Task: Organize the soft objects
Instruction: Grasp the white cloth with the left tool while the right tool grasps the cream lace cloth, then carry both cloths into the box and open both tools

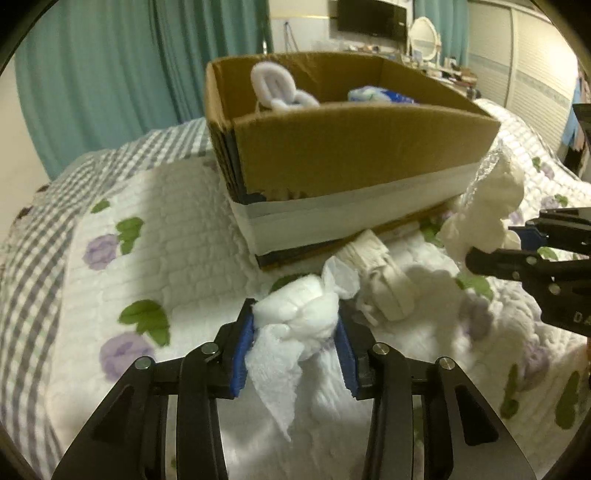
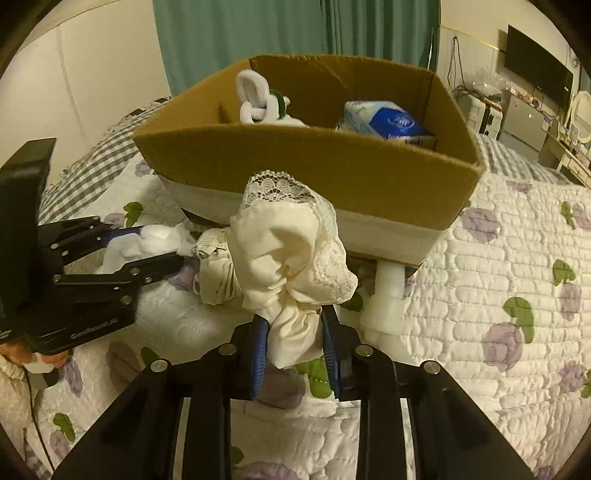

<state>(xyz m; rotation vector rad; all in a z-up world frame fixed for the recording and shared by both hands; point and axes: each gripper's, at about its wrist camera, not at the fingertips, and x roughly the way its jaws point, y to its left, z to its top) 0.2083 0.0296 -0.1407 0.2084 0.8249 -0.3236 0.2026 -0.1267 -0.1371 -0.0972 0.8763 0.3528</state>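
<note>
My left gripper [image 1: 295,325] is shut on a white gauze bundle [image 1: 295,317], held just above the bed in front of the cardboard box [image 1: 351,155]. My right gripper [image 2: 293,332] is shut on a cream lace-trimmed cloth [image 2: 291,251], held up before the box [image 2: 332,166]. The box holds a white fluffy looped item [image 1: 273,86] at its left and a blue-and-white pack [image 2: 384,120] at its right. A beige folded cloth [image 1: 384,280] lies on the bed between the grippers. The left gripper [image 2: 147,251] shows in the right wrist view, the right gripper [image 1: 517,243] in the left wrist view.
The box stands on a quilted floral bedspread [image 1: 166,258] over a grey checked sheet [image 1: 44,236]. A white block [image 2: 388,295] sits under the box's right corner. Teal curtains [image 1: 110,74] hang behind; a dresser, mirror and TV [image 1: 373,16] are at the far right.
</note>
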